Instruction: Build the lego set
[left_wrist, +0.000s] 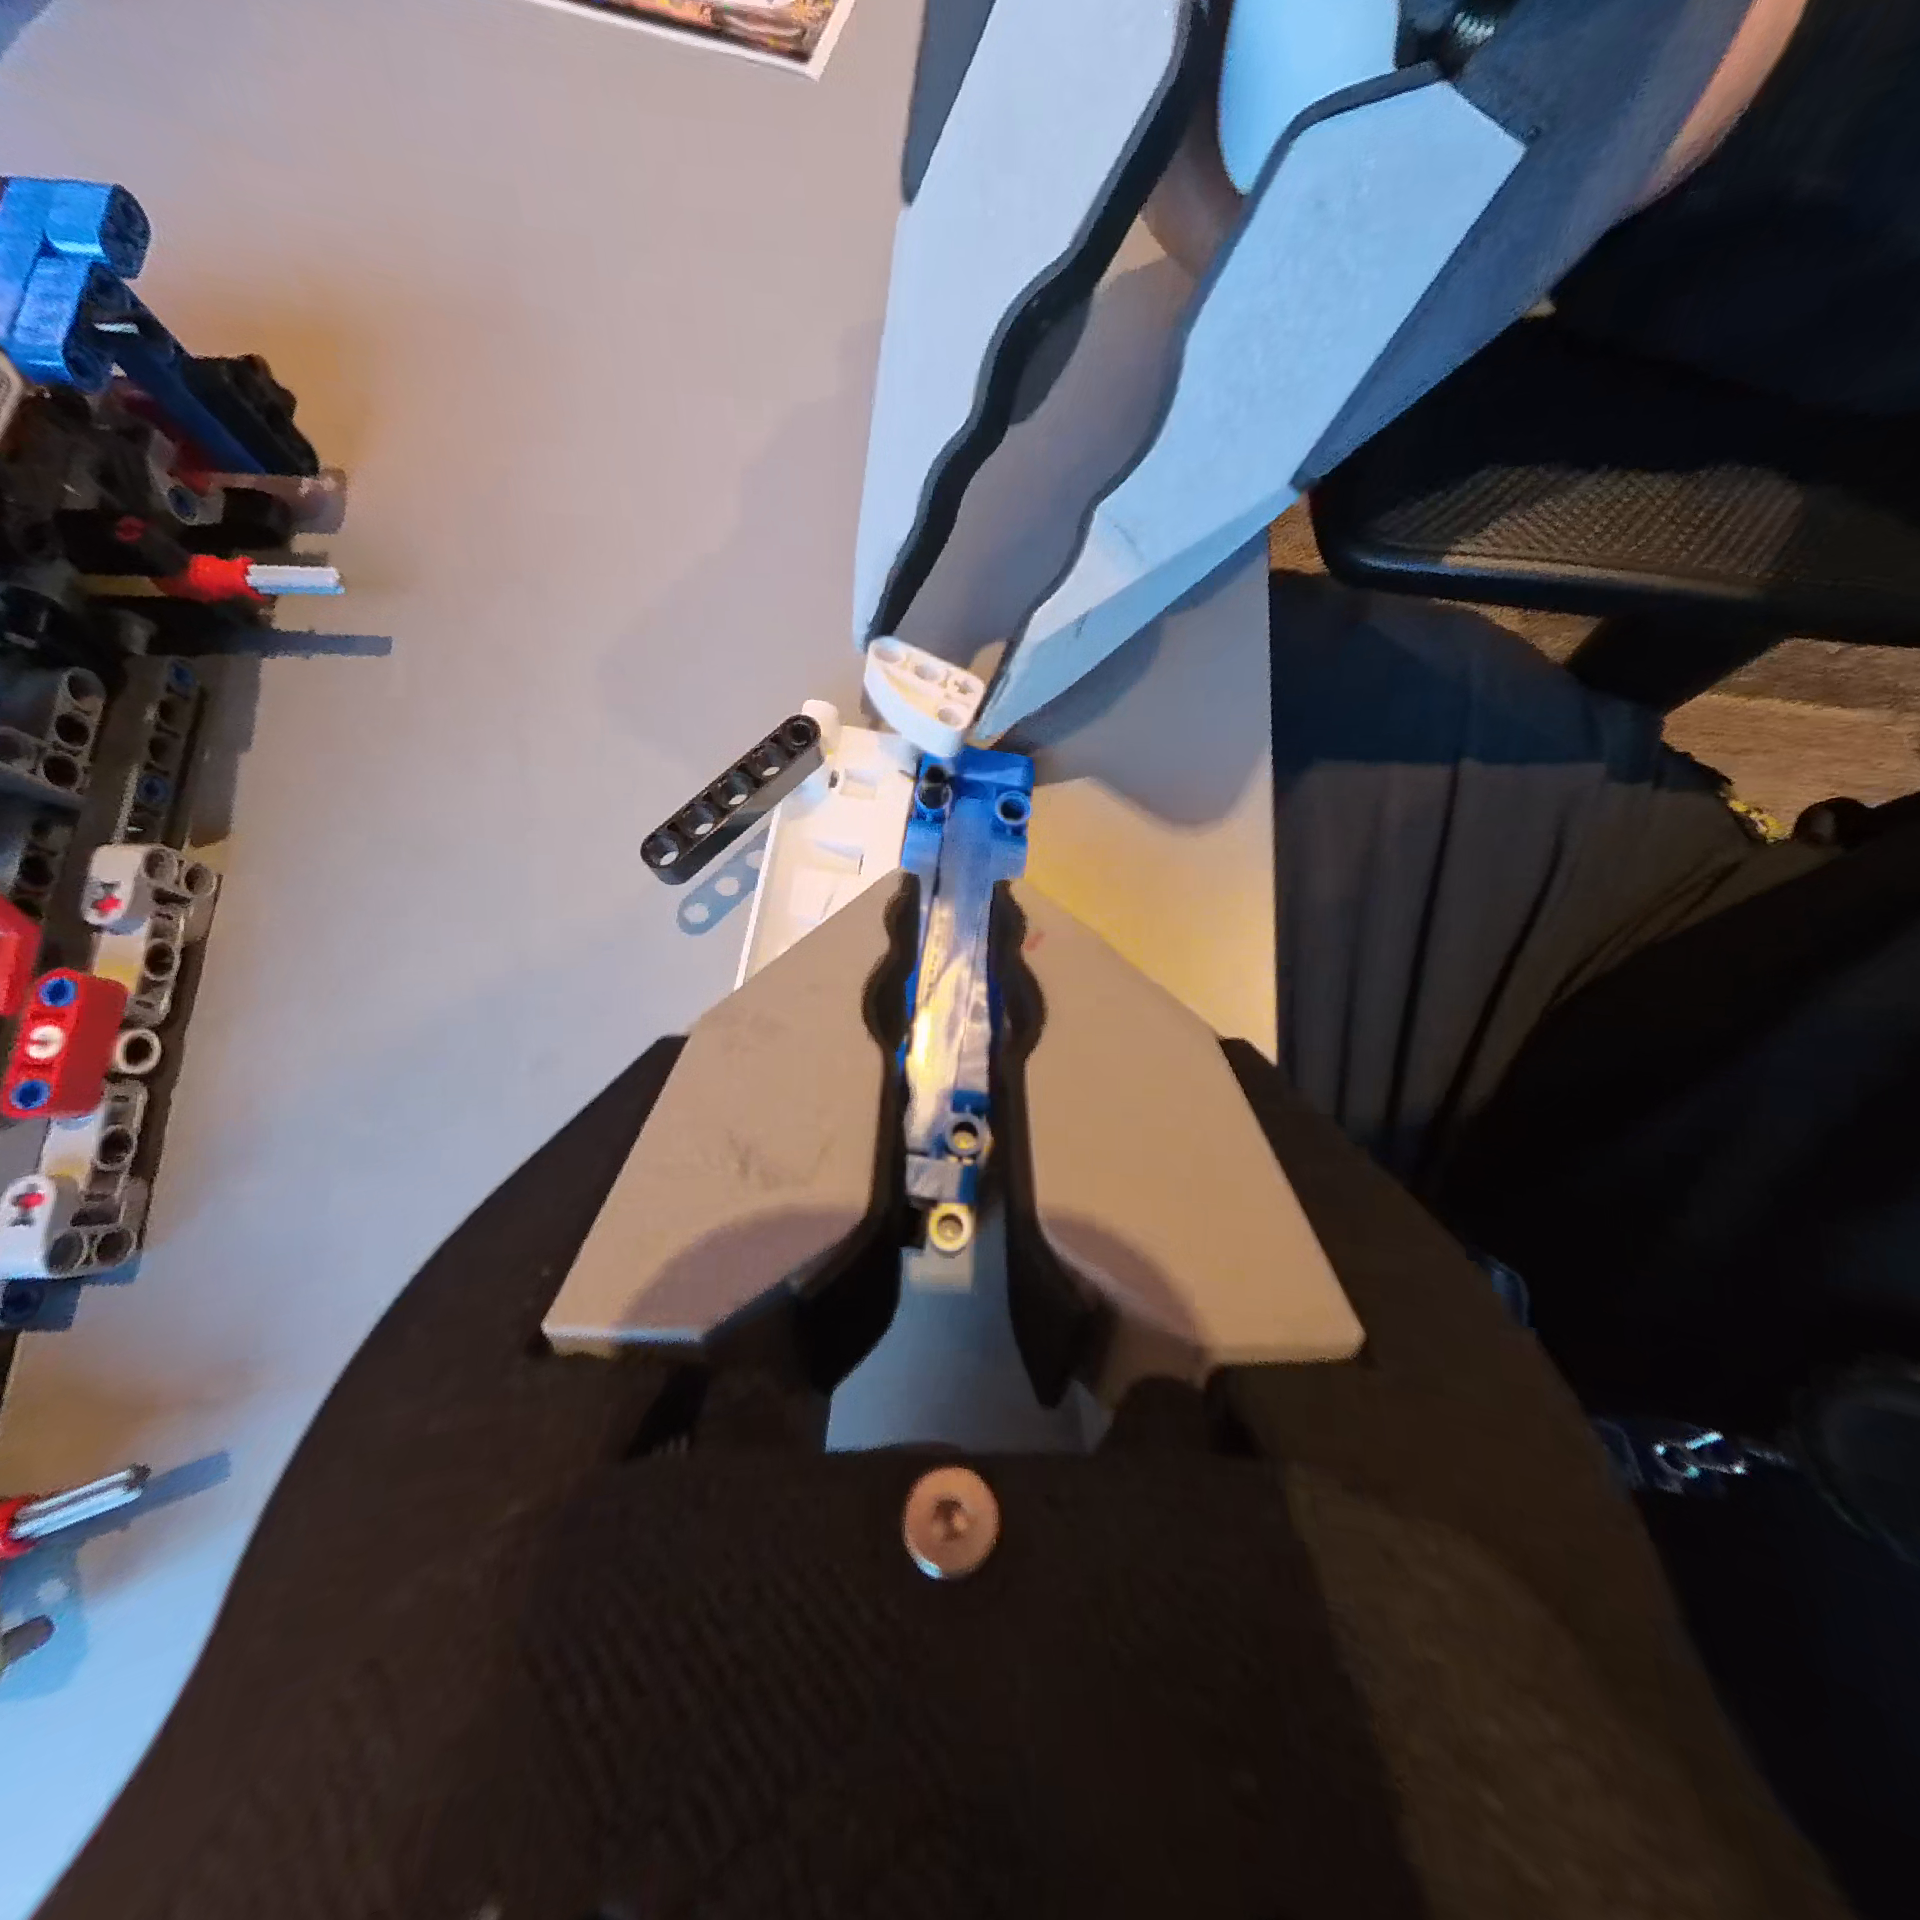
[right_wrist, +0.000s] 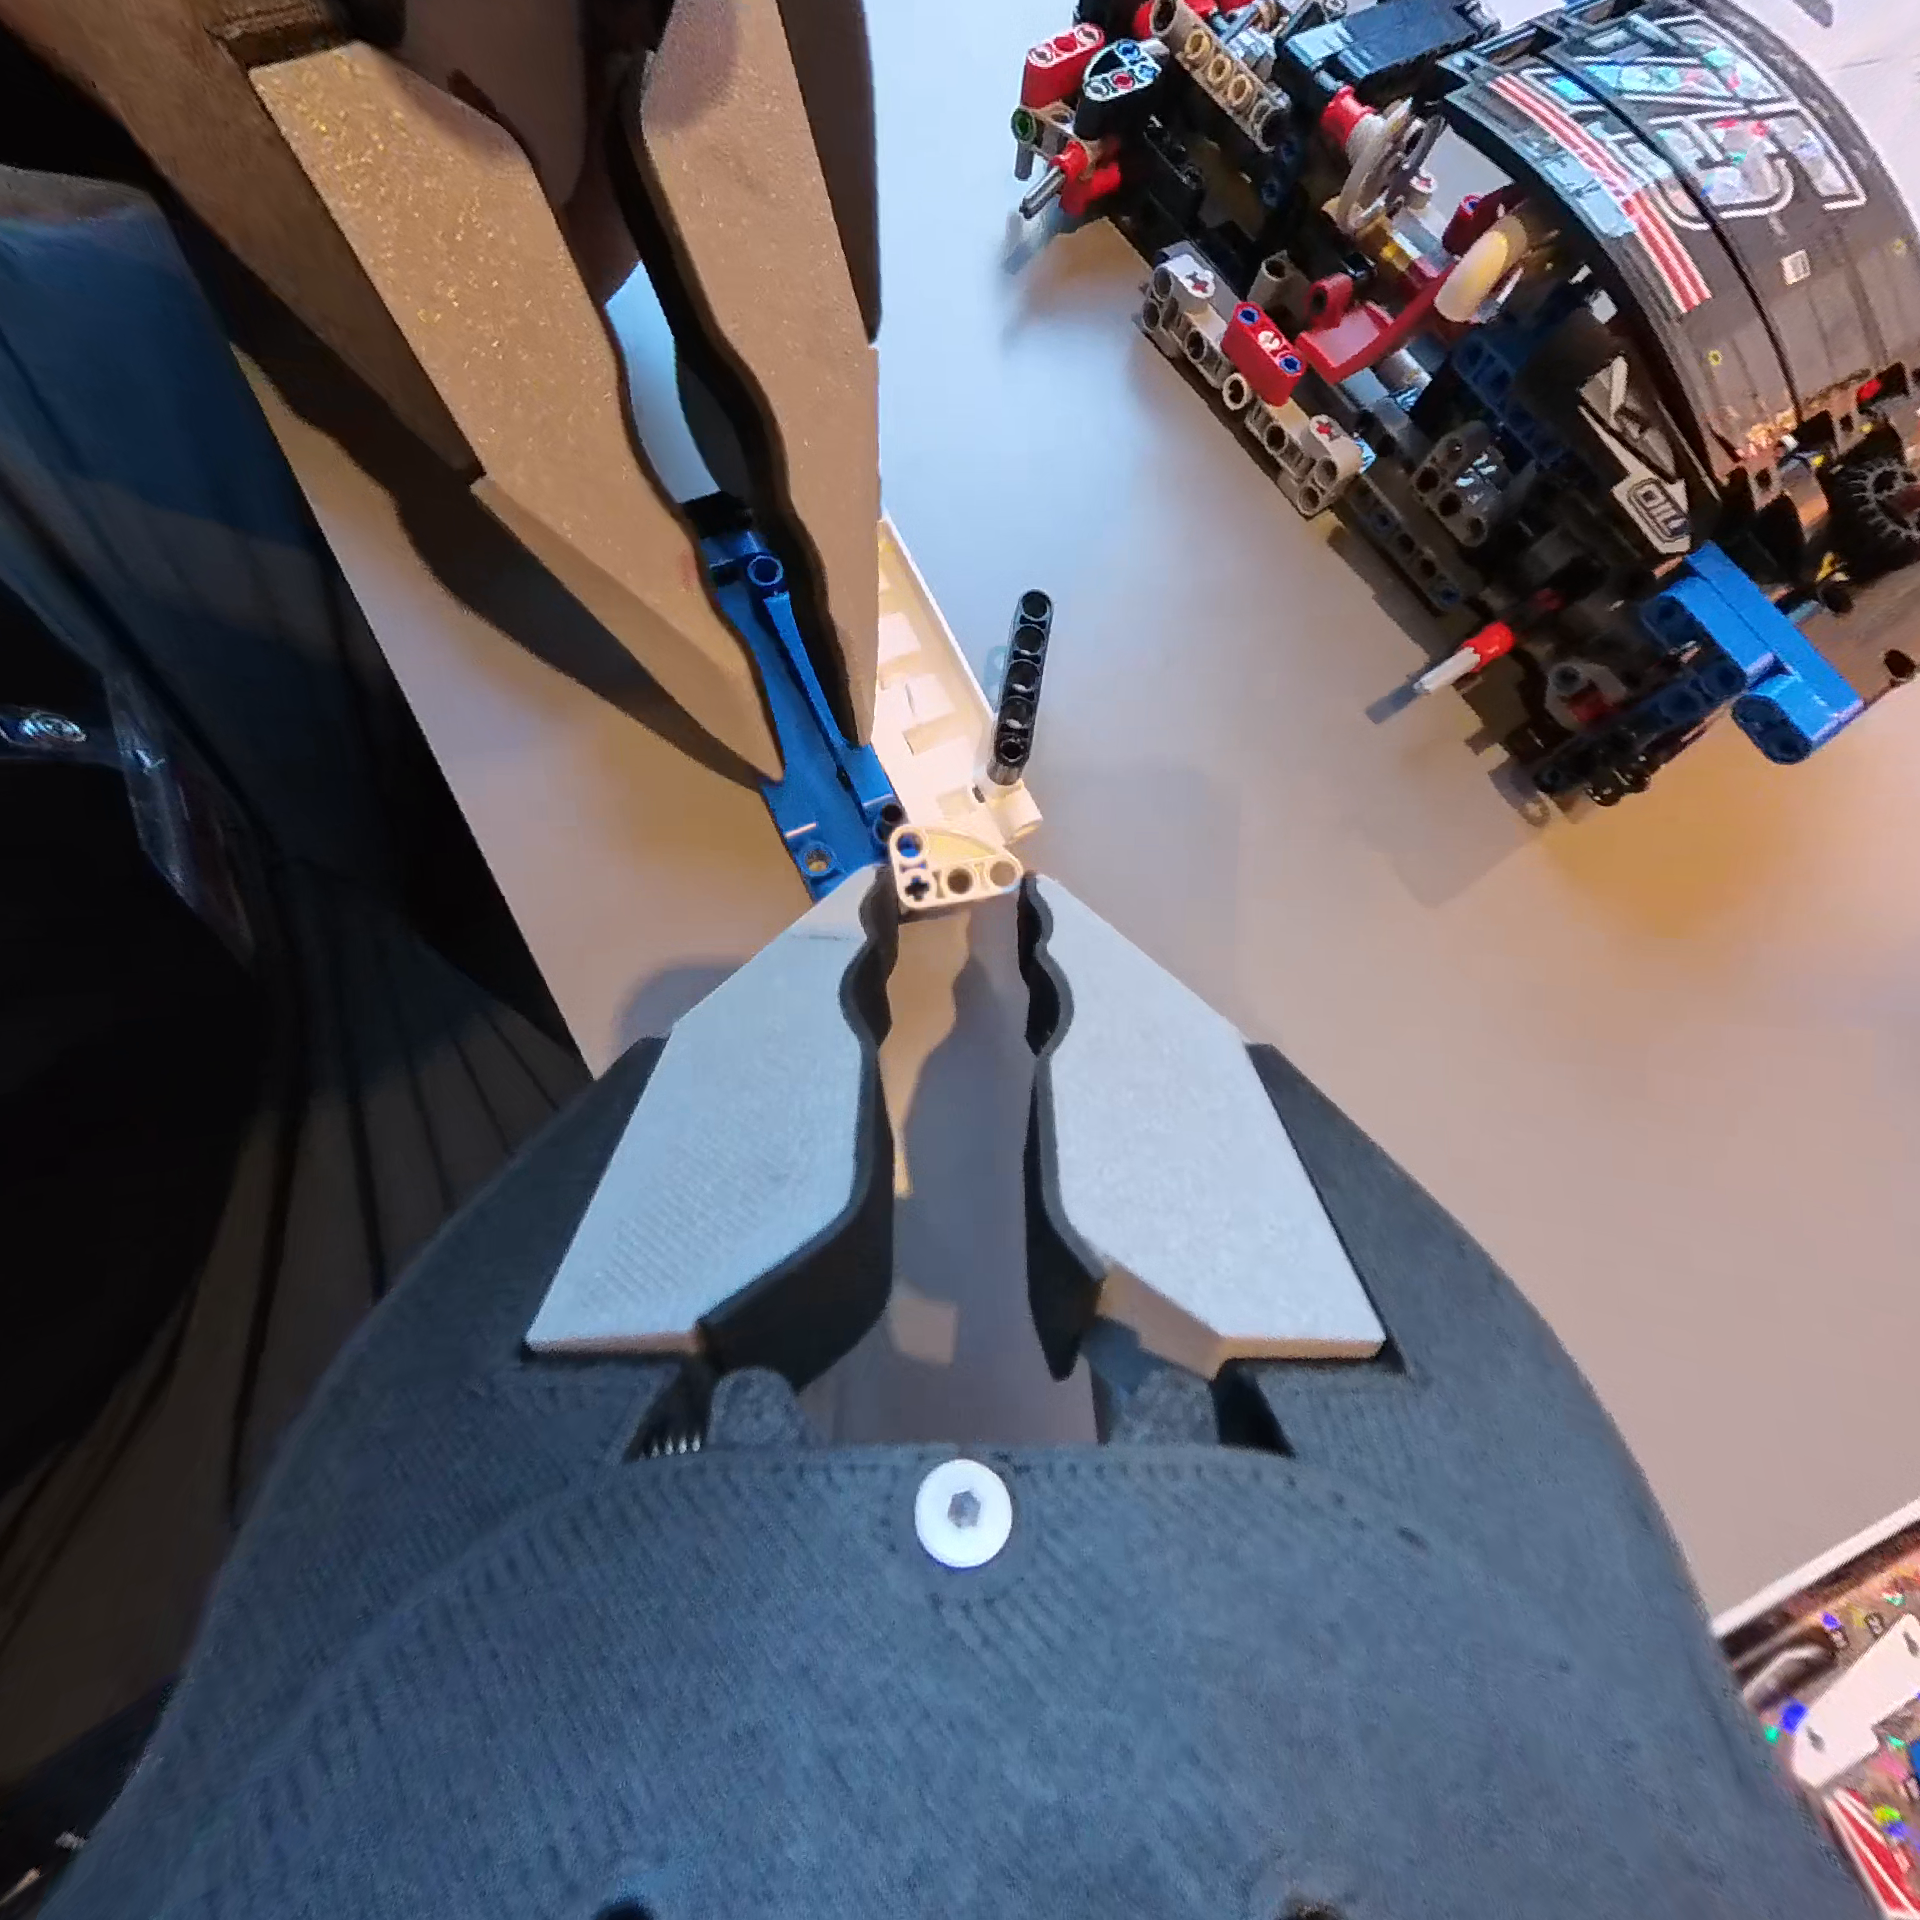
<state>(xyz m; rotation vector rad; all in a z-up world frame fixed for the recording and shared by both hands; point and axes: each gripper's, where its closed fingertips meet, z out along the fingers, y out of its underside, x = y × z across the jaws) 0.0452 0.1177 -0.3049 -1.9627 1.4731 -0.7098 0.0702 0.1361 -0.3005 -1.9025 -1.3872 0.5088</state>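
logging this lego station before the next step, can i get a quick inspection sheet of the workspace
surface: pale grey table, its edge right beside the work.
job's things: blue panel with a white panel alongside; black beam sticking out from the white panel; small white connector at the blue panel's end; part-built car model farther off on the table.
clutter: printed sheet at the table's corner.
grippers: left gripper shut on the blue panel; right gripper shut on the small white connector.
cables: nothing seen.
surroundings: dark chair and dark floor beyond the table edge.
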